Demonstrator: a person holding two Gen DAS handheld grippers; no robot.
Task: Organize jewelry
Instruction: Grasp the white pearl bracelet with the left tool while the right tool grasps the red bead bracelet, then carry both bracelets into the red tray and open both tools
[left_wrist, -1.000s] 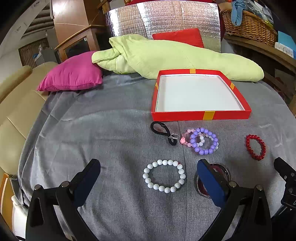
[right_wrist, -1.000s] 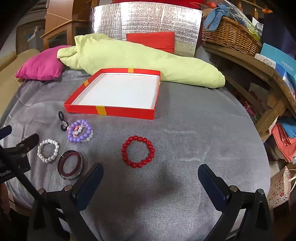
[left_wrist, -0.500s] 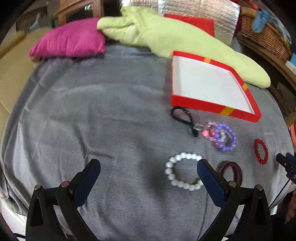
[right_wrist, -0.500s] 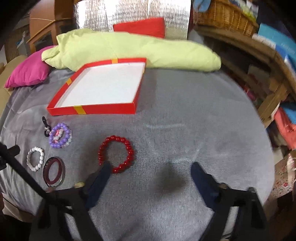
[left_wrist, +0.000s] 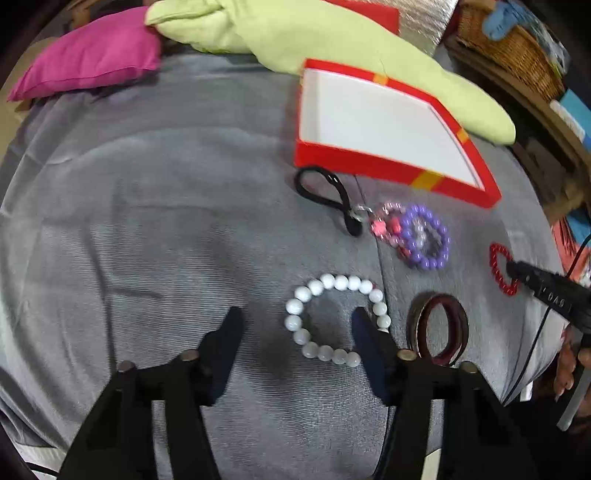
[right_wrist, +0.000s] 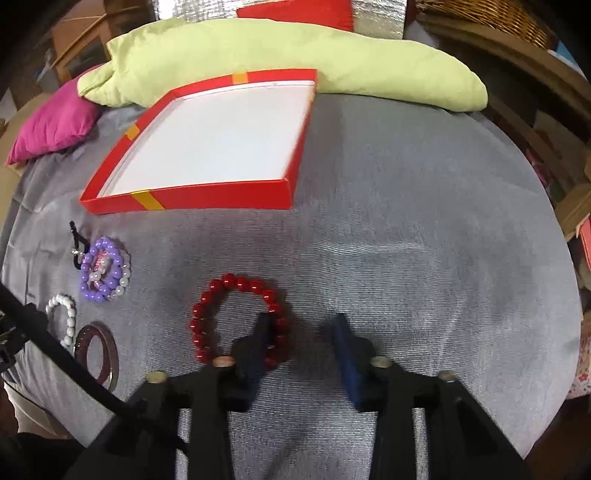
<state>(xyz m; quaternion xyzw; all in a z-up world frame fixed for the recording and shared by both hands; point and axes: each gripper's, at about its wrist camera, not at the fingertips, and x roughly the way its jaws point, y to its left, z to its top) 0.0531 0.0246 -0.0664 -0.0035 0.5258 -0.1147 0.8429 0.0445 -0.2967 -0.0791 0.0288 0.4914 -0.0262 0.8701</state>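
The left gripper (left_wrist: 297, 326) is seen low over the grey cloth (left_wrist: 147, 221), fingers spread apart with nothing gripped; its right finger (left_wrist: 364, 332) is placed inside the ring of the white bead bracelet (left_wrist: 334, 319), the left finger outside it, so the bracelet's near-left arc is straddled; contact with the beads cannot be confirmed, as the frame is blurred. The right gripper (right_wrist: 301, 338) is likewise held parted and unloaded over the cloth; its left finger (right_wrist: 258, 339) is set inside the red bead bracelet (right_wrist: 238, 321), overlapping the right side of the loop, while the right finger is seen on bare cloth beside it. The red box (right_wrist: 184, 195), white inside, is laid flat farther back, nothing seen in it; a purple bead bracelet (left_wrist: 426, 236) is stacked with a pinkish one just in front of the box, touching a black loop with a metal clasp (left_wrist: 328, 195); a dark red bangle (left_wrist: 439, 328) is lying flat just right of the white bracelet. A light green cushion (right_wrist: 280, 59) is pressed against the box's far edge; a magenta pillow (left_wrist: 88, 55) is seen at the far left; a wicker basket (left_wrist: 513, 48) is noted on a shelf at the right.
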